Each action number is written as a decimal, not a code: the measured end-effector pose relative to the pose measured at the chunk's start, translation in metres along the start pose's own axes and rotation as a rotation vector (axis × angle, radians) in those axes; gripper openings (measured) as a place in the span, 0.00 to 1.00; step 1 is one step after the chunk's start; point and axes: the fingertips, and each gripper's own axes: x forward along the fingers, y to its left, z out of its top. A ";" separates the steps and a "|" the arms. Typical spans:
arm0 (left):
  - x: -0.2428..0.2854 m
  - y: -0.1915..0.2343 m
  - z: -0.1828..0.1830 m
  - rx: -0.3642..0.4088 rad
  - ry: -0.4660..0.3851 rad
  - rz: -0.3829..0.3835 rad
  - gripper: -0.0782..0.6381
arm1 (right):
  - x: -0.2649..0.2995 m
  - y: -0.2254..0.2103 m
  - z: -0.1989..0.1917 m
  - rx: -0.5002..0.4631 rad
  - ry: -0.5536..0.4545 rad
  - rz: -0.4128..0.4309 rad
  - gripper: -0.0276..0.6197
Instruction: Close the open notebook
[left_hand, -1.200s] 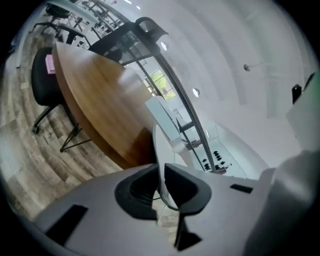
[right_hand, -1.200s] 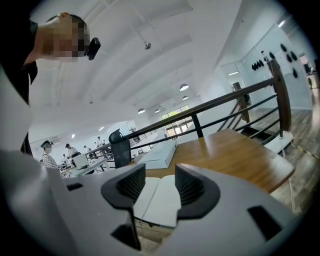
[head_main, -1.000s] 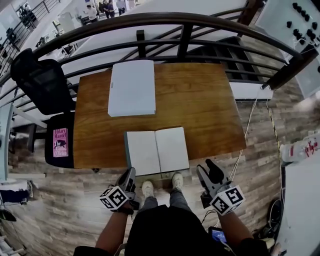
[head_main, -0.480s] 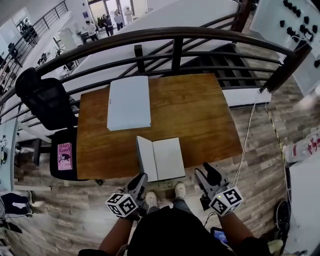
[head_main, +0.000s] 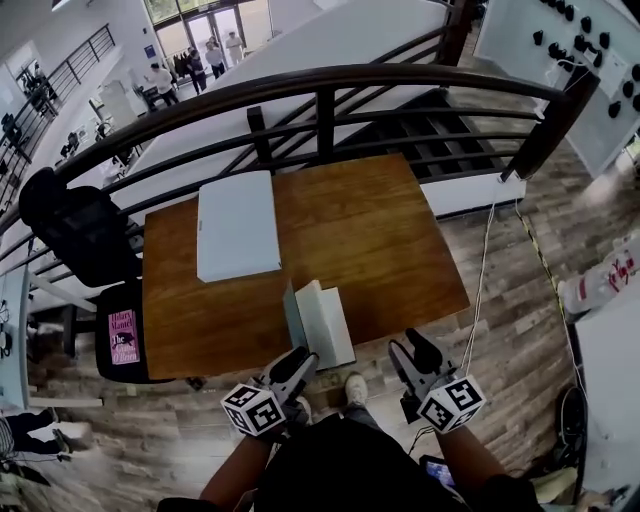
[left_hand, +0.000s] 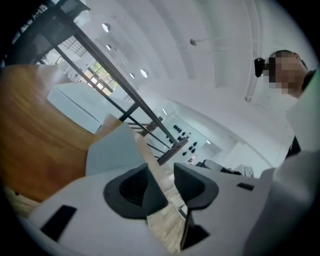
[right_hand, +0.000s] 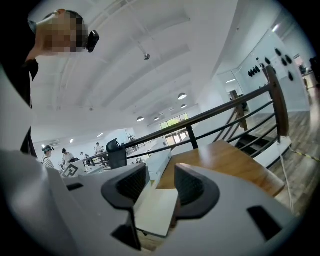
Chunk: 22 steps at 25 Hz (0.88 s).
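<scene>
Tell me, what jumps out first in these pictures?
A notebook at the near edge of the wooden table, its left cover standing up, half shut. Behind it, leftward, lies a flat white case, and a pink book rests on a black seat beside the table.
</scene>
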 end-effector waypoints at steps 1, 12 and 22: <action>0.003 -0.004 0.003 0.002 -0.006 -0.014 0.35 | -0.001 -0.001 0.001 0.002 -0.004 -0.004 0.32; -0.001 -0.002 0.031 0.024 -0.057 0.009 0.35 | 0.000 -0.005 0.013 -0.006 -0.038 0.000 0.32; -0.022 0.007 0.101 0.215 -0.161 0.131 0.30 | 0.013 -0.006 0.038 -0.069 -0.079 -0.001 0.31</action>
